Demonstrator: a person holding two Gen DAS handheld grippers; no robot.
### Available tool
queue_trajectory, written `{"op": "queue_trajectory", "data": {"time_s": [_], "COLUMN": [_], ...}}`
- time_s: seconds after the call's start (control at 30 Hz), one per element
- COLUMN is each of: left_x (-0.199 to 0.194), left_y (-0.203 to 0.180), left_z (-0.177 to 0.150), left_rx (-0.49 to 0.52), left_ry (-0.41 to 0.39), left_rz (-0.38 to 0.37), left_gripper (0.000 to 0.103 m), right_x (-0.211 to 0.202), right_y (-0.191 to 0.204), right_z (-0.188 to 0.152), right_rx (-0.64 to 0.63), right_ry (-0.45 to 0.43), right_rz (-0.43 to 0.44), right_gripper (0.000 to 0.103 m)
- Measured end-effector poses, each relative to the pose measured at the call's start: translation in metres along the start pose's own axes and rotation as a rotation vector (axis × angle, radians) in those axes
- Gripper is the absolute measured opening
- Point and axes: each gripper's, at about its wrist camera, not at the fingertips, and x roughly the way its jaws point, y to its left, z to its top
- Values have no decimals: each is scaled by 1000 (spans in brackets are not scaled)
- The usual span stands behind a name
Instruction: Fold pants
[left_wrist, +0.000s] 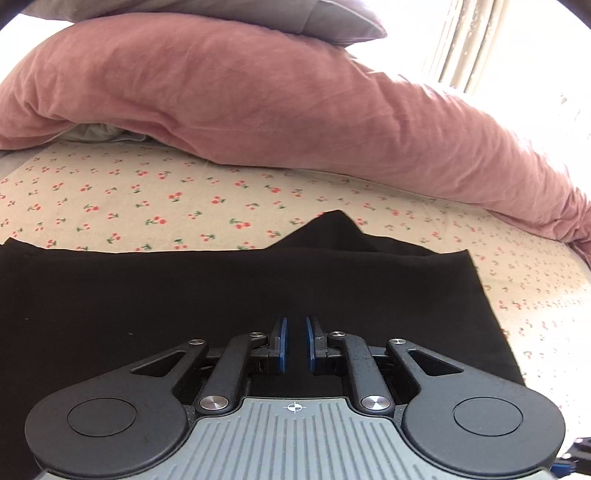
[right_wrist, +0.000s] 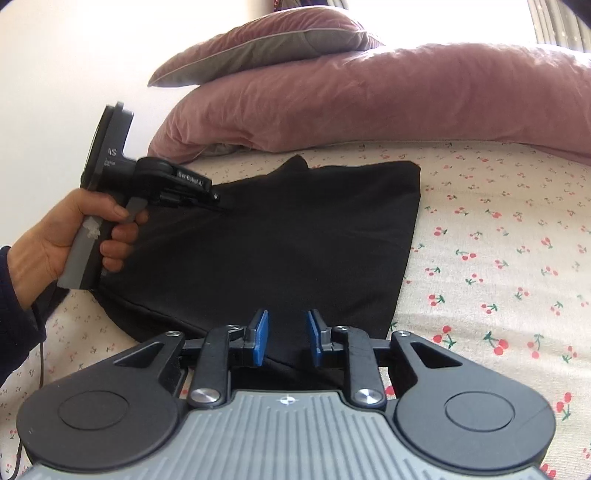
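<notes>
The black pants (left_wrist: 129, 295) lie folded flat on the cherry-print sheet (left_wrist: 147, 199), with a small peak of cloth sticking up at their far edge. My left gripper (left_wrist: 295, 330) hovers low over them, its blue pads a narrow gap apart with only dark cloth showing beyond. In the right wrist view the pants (right_wrist: 277, 240) form a dark, roughly square shape. My right gripper (right_wrist: 286, 330) stands open above their near edge, nothing pinched. The left gripper (right_wrist: 218, 201), held by a hand (right_wrist: 55, 236), points its tips down at the pants' far left part.
A bulky pink duvet (right_wrist: 369, 103) runs along the far side of the bed, with a pink-and-grey pillow (right_wrist: 258, 44) on top. Bare sheet (right_wrist: 498, 258) stretches right of the pants. A bright window (left_wrist: 472, 37) is at the far right.
</notes>
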Motion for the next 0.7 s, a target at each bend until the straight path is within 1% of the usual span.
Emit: {"op": "queue_trajectory", "data": {"time_s": [0.03, 0.07, 0.13, 0.2, 0.27, 0.33, 0.37, 0.4, 0.43, 0.47, 0.53, 0.57, 0.6, 0.7], "left_x": [1, 4, 8, 7, 10, 17, 24, 30, 36, 42, 52, 55, 59, 74], "left_y": [-7, -16, -33, -53, -77, -104, -120, -134, -146, -156, -177, -186, -195, -219], "left_z": [-1, -1, -1, 2, 6, 9, 9, 7, 6, 4, 2, 1, -1, -8], "left_rx": [1, 7, 20, 44, 78, 121, 148, 169, 191, 212, 257, 284, 324, 448], "left_ry": [3, 9, 14, 2, 6, 37, 65, 86, 99, 108, 124, 128, 133, 163], "left_rz": [-9, -16, -26, -69, -110, -148, -165, -174, -174, -161, -126, -111, -83, 53], "left_gripper": [13, 13, 13, 13, 13, 19, 29, 44, 51, 56, 56, 61, 68, 70], "right_x": [6, 6, -3, -20, -34, -44, -45, -45, -44, -41, -34, -30, -28, -23], "right_y": [0, -1, -9, -22, -40, -58, -64, -70, -74, -79, -83, -84, -85, -85], "right_z": [-3, -6, -5, -6, -8, -12, -14, -16, -18, -19, -24, -26, -29, -30], "right_rx": [-21, -36, -2, 44, 114, 186, 214, 245, 272, 302, 343, 355, 366, 409], "right_ry": [35, 30, 18, -33, -71, -94, -97, -96, -97, -98, -94, -89, -85, -82], "right_rz": [-24, -20, 11, 14, -18, -47, -49, -48, -34, 9, 98, 123, 143, 163], "right_gripper": [19, 19, 21, 41, 43, 43, 43, 43, 43, 43, 43, 42, 39, 28]}}
